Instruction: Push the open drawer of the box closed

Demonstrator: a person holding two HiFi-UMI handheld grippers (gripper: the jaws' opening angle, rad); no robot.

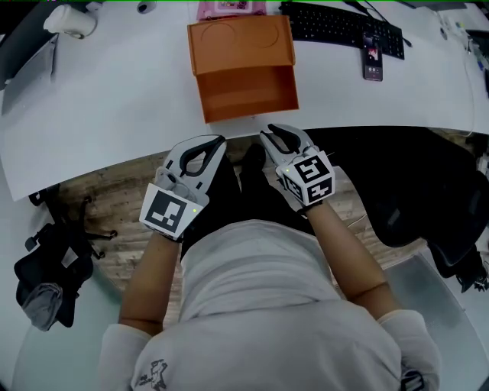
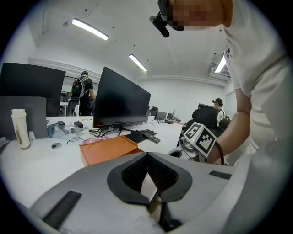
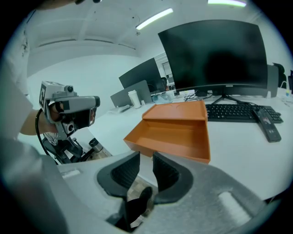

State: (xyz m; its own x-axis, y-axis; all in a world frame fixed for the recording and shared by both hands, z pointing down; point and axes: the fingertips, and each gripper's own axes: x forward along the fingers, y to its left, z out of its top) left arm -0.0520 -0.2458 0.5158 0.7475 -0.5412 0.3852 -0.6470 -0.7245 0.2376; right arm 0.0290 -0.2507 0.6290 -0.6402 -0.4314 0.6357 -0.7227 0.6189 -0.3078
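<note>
Hovering by the open drawer (image 1: 248, 90) — left gripper (image 1: 220, 140) jaws clenched, right gripper (image 1: 270, 132) jaws parted.

Two white-and-black grasping tools, one per hand: one left hand-held gripper (image 1: 219, 140), one right hand-held gripper (image 1: 272, 131).

One white tabletop (image 1: 114, 114) ahead of both.

One orange rectangular box (image 1: 241, 42) just ahead of the two hand-held grippers, with one open orange drawer (image 1: 248, 92).

One black keyboard (image 1: 336, 27) and one slim black phone-like device (image 1: 372, 55), both ahead of the right hand-held gripper and off to its right.

One flat pink item (image 1: 229, 8) beyond the box.

Ahead of the left hand-held gripper:
- One large dark monitor (image 2: 121, 103).
- One second dark monitor (image 2: 27, 82), further left.
- One white cylindrical cup (image 2: 19, 129).

Two figures far beyond: one standing person (image 2: 84, 93), one seated person (image 2: 216, 106).
</note>
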